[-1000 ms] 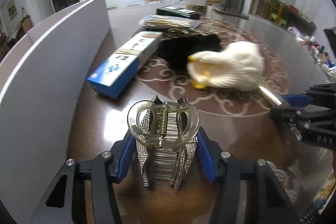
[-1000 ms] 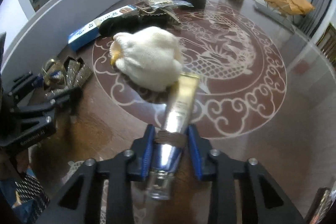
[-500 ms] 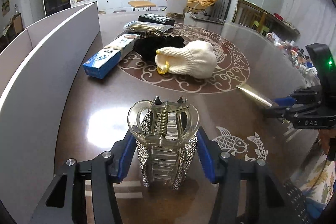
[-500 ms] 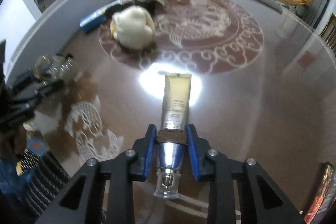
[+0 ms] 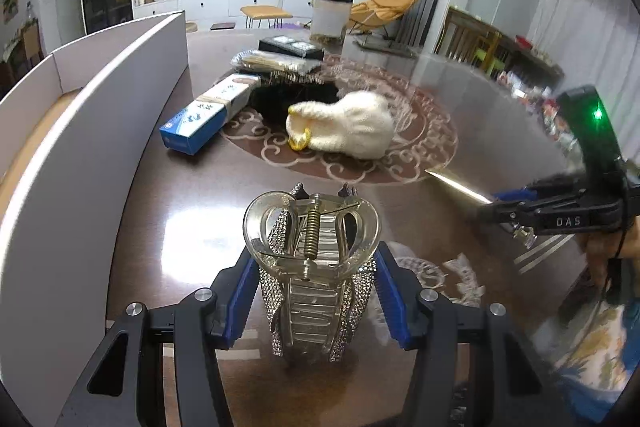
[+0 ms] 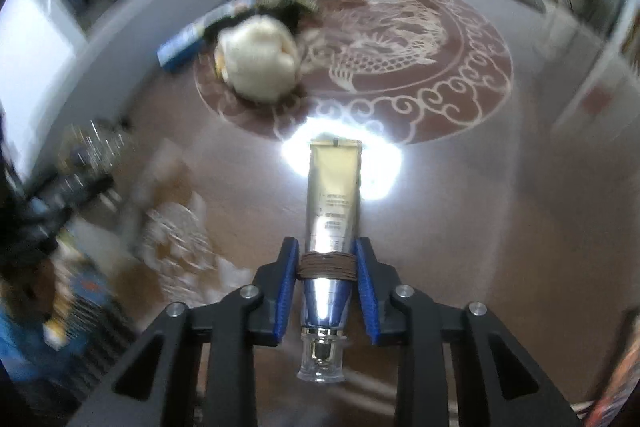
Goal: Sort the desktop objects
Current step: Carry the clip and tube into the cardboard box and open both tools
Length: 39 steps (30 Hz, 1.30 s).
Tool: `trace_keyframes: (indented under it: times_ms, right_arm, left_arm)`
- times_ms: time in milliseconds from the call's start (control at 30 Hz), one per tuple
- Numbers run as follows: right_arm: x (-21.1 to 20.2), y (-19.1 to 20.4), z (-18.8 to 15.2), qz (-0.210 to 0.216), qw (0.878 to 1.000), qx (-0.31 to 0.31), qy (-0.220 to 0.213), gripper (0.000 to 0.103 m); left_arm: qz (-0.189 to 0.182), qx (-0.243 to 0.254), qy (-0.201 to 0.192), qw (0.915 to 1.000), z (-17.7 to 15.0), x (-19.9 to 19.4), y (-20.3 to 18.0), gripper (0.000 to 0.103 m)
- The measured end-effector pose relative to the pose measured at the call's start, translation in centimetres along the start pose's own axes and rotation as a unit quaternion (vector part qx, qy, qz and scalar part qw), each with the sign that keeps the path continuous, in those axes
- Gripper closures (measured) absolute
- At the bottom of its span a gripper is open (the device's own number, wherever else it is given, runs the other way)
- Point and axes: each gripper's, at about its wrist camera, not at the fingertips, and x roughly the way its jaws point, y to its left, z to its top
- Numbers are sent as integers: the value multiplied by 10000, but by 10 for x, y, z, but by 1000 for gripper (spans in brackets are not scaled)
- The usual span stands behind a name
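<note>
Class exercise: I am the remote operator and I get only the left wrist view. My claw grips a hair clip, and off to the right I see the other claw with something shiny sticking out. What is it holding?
Observer: A gold and silver tube, clamped in the right claw.
Operator: Where on the tube does it grip?
Observer: At a brown band wound round it, near the cap end.
Operator: Which way does the cap point?
Observer: The clear cap points back toward the camera; the flat crimped end points away.
Operator: Is the tube off the table?
Observer: It seems lifted, but that view is blurred, so I cannot be sure.
</note>
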Motion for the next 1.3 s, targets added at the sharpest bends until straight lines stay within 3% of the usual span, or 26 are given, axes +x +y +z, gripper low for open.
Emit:
trace_keyframes:
  times_ms: [133,267,367,500,667,733,900,1033,1100,1167,1233,1300]
  right_arm:
    - [-31,-10,3,787,9939,645,-415,73]
    - [-64,14,26,1349,9844,737,-857,73]
    - [-76,56,59,1667,9788,434,-1107,73]
    - [-70,140,109,2093,9692,-163,-1290,73]
    - [-32,241,158,2518,9577,-606,-1258,73]
    - [-11,281,177,2504,9567,-806,-1248,73]
    - [47,350,199,2048,9655,-1276,-981,73]
    - [84,369,202,1820,9715,-1335,-724,72]
    - [99,371,203,1710,9761,-1211,-573,68]
    - [102,368,205,1716,9774,-1096,-562,43]
    - [96,361,206,1788,9759,-1037,-706,28]
    - [85,352,205,1825,9734,-1044,-910,23]
  left_arm:
    - [-165,-237,-272,9992,12,-27,9,48]
    - [-181,-481,-700,9962,29,-69,33,48]
    - [35,-684,-953,9931,39,-102,66,48]
    - [569,-1014,-1058,9876,48,-133,127,48]
    - [1329,-1385,-670,9791,62,-133,219,48]
    - [1565,-1426,-460,9762,68,-125,244,48]
    - [1724,-1464,97,9740,73,-94,284,48]
    - [1610,-1525,647,9730,70,-64,294,47]
    - [1638,-1549,942,9697,68,-50,297,42]
    - [1750,-1609,1022,9659,65,-45,299,31]
    - [1804,-1662,906,9652,63,-48,296,26]
    - [1858,-1691,805,9646,61,-51,294,25]
